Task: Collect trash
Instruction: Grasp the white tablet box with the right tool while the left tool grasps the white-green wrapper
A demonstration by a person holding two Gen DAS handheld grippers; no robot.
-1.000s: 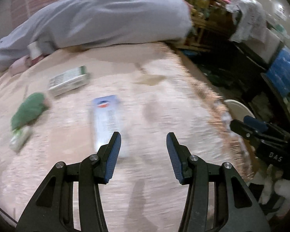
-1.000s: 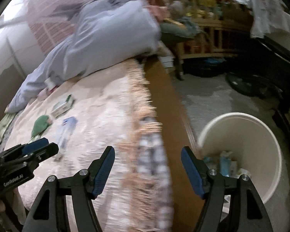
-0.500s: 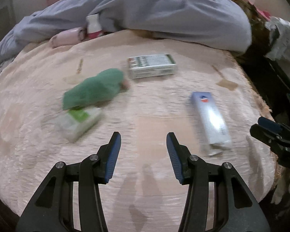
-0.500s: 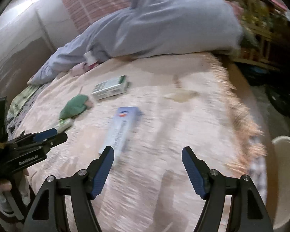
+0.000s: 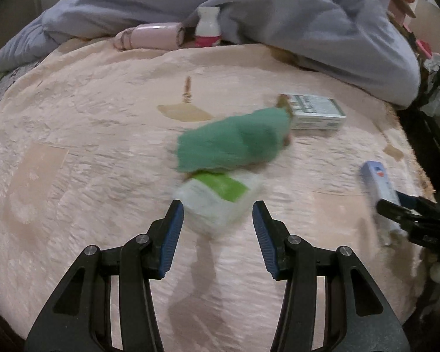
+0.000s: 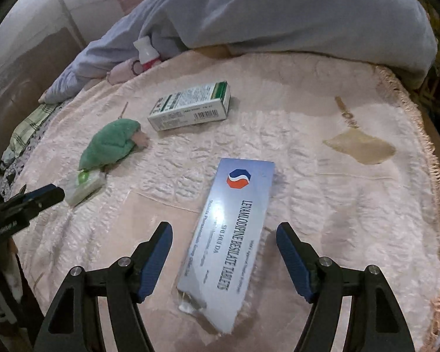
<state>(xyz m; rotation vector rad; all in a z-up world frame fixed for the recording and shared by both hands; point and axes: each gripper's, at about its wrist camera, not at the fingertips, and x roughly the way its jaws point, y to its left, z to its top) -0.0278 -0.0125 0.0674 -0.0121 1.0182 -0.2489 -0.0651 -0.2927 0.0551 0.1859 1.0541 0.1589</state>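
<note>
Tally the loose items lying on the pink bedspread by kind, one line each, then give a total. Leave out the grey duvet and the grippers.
Cardboard medicine boxes: 2, a long silver-blue tablet box and a white-and-green box
Soft packets: 1, a small white-and-green packet
Plush toys: 1, a green bird
Bottles: 1, a white-and-pink plastic bottle
Rolled cloths: 1, a pale pink roll
Total: 6

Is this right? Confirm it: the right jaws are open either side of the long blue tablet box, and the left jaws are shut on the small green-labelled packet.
Not quite. The left gripper is open, not shut, around the small green-labelled packet, as the left wrist view shows. The right gripper is indeed open either side of the long blue tablet box.
</note>
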